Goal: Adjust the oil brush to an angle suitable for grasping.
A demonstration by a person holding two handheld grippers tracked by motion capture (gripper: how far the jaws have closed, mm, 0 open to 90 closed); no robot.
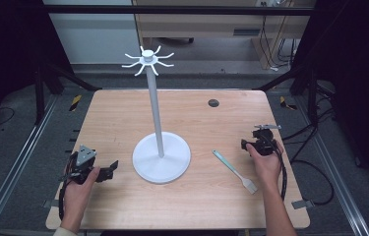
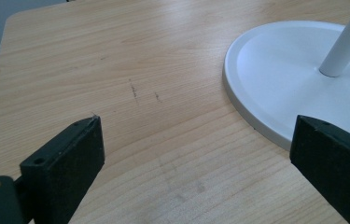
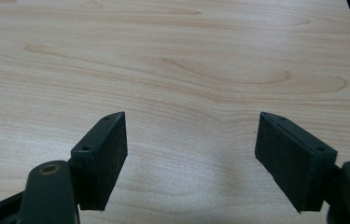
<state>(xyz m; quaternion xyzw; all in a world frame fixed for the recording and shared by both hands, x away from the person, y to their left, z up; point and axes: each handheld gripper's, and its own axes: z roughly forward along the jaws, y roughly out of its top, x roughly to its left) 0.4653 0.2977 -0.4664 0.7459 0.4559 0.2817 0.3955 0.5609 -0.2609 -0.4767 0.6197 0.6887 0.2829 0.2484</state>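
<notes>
A white stand (image 1: 157,110) with a round base (image 1: 161,158) and a ring of hooks (image 1: 147,60) on top rises from the middle of the wooden table (image 1: 123,113). A pale green-handled brush (image 1: 234,170) lies flat to the right of the base. My left gripper (image 1: 108,171) rests low at the table's left, open, with bare wood between its jaws and the base (image 2: 280,79) just to its right. My right gripper (image 1: 258,135) hovers at the right, beyond the brush, open (image 3: 191,140) over bare wood.
A small dark round hole (image 1: 213,103) sits in the table near the far right. Dark frame bars and cables surround the table. Grey floor lies on both sides.
</notes>
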